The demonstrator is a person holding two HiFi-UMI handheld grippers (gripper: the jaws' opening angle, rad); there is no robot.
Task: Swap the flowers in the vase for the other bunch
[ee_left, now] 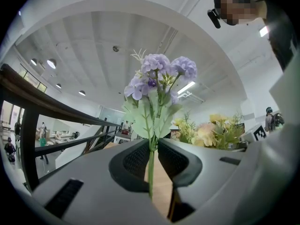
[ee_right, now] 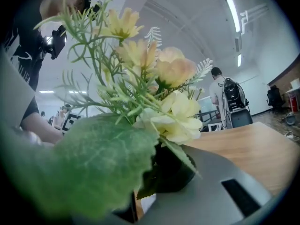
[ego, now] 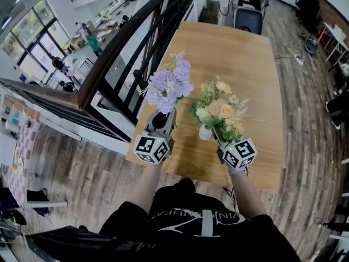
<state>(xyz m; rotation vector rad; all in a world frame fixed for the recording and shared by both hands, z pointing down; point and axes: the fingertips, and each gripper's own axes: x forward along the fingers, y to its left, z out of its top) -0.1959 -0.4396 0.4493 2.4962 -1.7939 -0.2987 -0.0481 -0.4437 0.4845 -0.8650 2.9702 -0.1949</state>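
A purple flower bunch [ego: 171, 84] stands upright in my left gripper [ego: 162, 120], above the table's near left edge. In the left gripper view its thin green stem [ee_left: 151, 170] is pinched between the dark pads [ee_left: 136, 161]. A yellow and cream flower bunch [ego: 220, 109] is held at its base by my right gripper [ego: 217, 134], directly over a small white vase [ego: 205, 133]. I cannot tell whether the stems are inside the vase. In the right gripper view the yellow blooms [ee_right: 161, 86] and a large green leaf [ee_right: 89, 165] hide the jaws and stems.
The wooden table [ego: 240, 53] stretches away from me. A dark stair railing [ego: 125, 42] runs along its left side, and a chair [ego: 250, 18] stands at its far end. A person with a backpack [ee_right: 225, 97] stands beyond the table.
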